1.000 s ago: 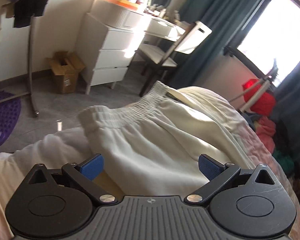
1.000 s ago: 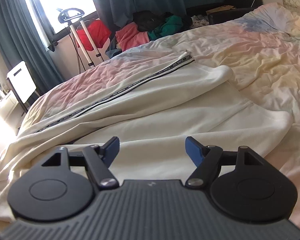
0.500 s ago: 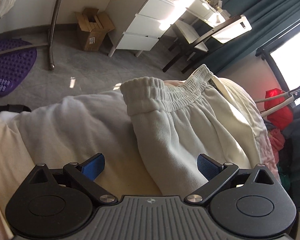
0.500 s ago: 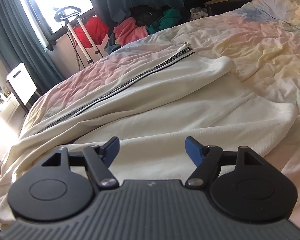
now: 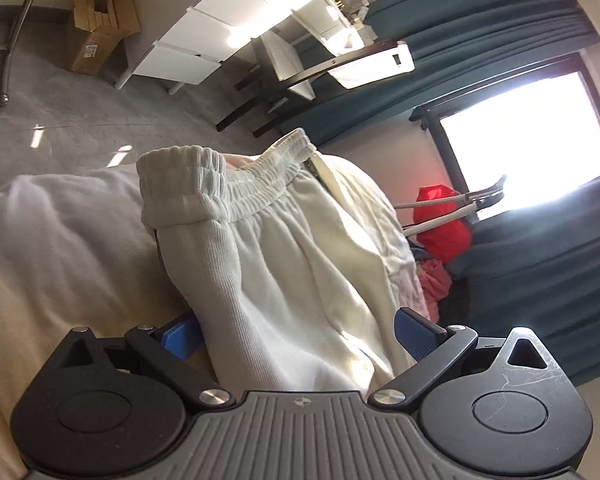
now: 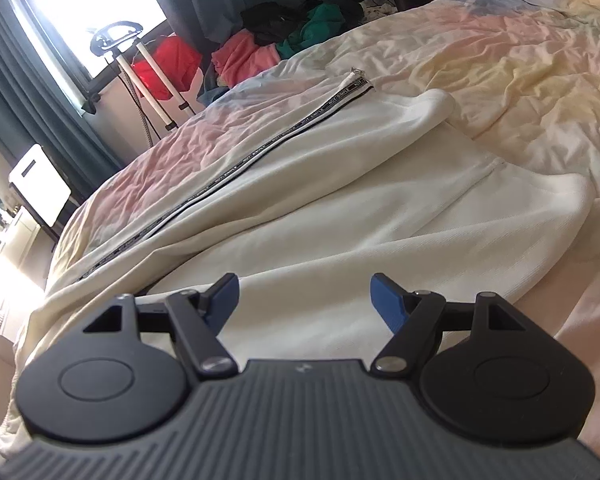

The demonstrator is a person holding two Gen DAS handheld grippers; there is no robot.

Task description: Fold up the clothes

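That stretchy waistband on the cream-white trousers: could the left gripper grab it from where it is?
Probably yes. The left gripper is open, straddling the cream-white trousers, and the ribbed elastic waistband lies straight ahead with nothing visible across the way.

White trousers (image 6: 340, 200) lie spread on the bed, legs running toward 1 o'clock in the right wrist view, with a black-and-white lettered stripe (image 6: 260, 152) along the side seam. Elastic waistband (image 5: 220, 184) is bunched and raised at 12 o'clock in the left wrist view. Ribbed fabric, creased.
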